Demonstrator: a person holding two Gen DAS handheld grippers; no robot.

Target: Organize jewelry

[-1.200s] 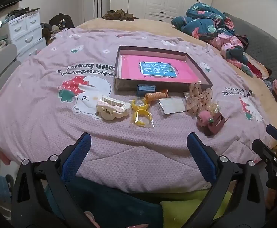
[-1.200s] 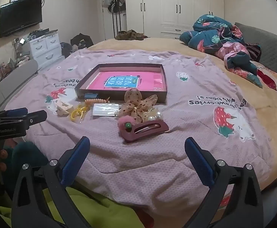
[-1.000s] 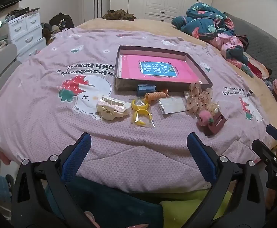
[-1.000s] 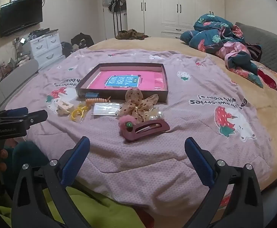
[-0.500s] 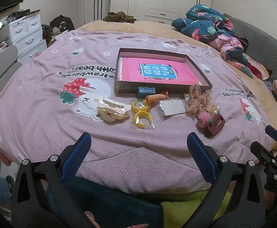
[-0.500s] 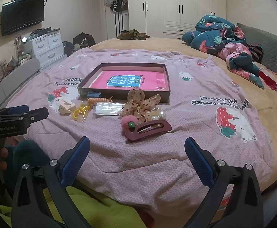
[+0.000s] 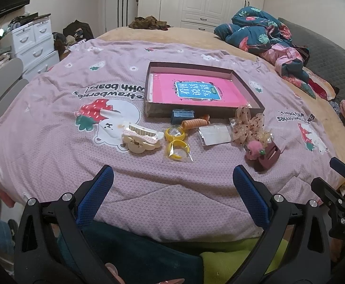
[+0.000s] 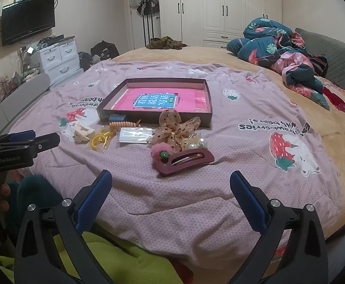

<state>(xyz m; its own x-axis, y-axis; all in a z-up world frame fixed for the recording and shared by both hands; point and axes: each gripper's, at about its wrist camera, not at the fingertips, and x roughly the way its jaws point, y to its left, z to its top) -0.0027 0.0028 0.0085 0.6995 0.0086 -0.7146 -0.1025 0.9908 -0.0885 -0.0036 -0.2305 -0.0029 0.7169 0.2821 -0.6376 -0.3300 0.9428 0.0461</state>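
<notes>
Both grippers, left (image 7: 172, 185) and right (image 8: 171, 187), gape empty; flat maroon plastic hair clip (image 8: 186, 161) lies crosswise, straight ahead of right, nearer it.

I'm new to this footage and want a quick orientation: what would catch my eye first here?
The bright pink booklet lying inside the shallow dark box at the middle of the pink strawberry quilt. In front of the box lies a row of accessories, the maroon hair clip nearest. Both tools, left tool and right tool, are open and empty.
</notes>
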